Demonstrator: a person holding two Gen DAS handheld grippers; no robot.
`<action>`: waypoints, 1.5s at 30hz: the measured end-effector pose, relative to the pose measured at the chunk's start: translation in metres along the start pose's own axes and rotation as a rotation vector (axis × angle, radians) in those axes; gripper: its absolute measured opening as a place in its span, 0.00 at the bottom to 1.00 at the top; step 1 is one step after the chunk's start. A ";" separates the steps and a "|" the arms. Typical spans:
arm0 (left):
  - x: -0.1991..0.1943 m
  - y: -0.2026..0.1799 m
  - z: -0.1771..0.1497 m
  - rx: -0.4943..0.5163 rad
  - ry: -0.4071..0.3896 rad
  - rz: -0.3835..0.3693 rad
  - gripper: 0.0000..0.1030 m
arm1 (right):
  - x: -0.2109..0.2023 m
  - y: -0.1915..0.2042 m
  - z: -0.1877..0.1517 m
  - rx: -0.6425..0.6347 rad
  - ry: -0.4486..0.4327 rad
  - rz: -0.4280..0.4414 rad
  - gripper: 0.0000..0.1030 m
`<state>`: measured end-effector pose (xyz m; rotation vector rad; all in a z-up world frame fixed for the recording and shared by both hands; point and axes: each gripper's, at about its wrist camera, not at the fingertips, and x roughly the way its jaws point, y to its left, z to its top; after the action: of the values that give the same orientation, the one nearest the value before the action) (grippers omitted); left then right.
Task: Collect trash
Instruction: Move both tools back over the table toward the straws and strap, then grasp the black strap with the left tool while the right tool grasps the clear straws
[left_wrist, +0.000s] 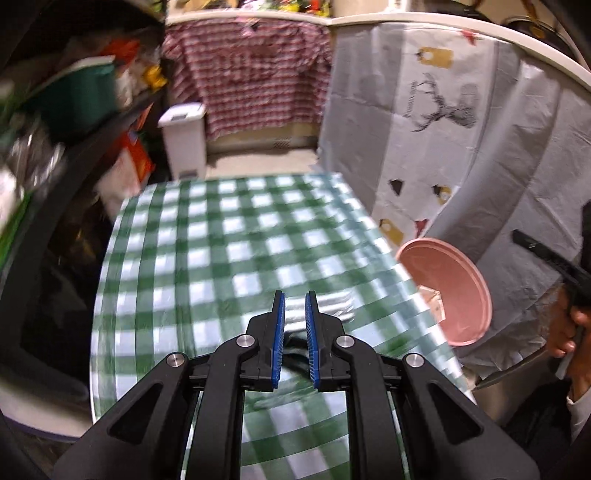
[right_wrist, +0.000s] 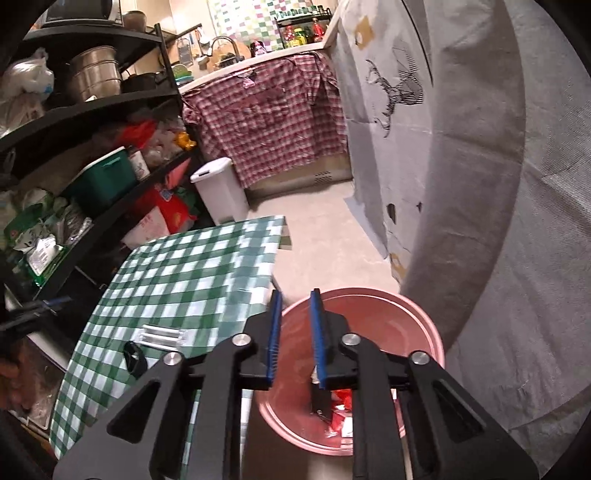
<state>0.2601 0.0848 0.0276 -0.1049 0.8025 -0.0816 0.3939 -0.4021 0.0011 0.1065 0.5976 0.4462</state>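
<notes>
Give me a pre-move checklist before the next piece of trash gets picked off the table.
1. Left gripper open, nothing between its pads: ok.
2. Right gripper open and empty, above the pink bin: ok.
3. Trash left on the checked table: a clear plastic piece and a black piece, lying side by side: ok.
4. Left gripper lined up over them: cannot tell, the view is blurred.
5. Bin has room, red wrappers at the bottom: ok.

I can't read any text from here. The packets (right_wrist: 37, 251) on the black shelf (right_wrist: 110, 206) carry print, and so does the red bag (right_wrist: 166, 210) below, but all of it is too blurred.
</notes>
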 end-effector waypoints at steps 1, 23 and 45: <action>0.007 0.005 -0.004 -0.013 0.017 -0.005 0.11 | 0.001 0.004 -0.002 -0.008 0.003 0.004 0.14; 0.093 -0.015 -0.049 0.003 0.253 -0.007 0.60 | 0.035 0.068 -0.024 -0.184 0.092 0.067 0.15; 0.065 0.075 -0.046 -0.073 0.199 0.071 0.10 | 0.135 0.172 -0.051 -0.344 0.244 0.191 0.41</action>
<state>0.2741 0.1486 -0.0598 -0.1382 1.0072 0.0046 0.3999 -0.1899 -0.0726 -0.2234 0.7440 0.7477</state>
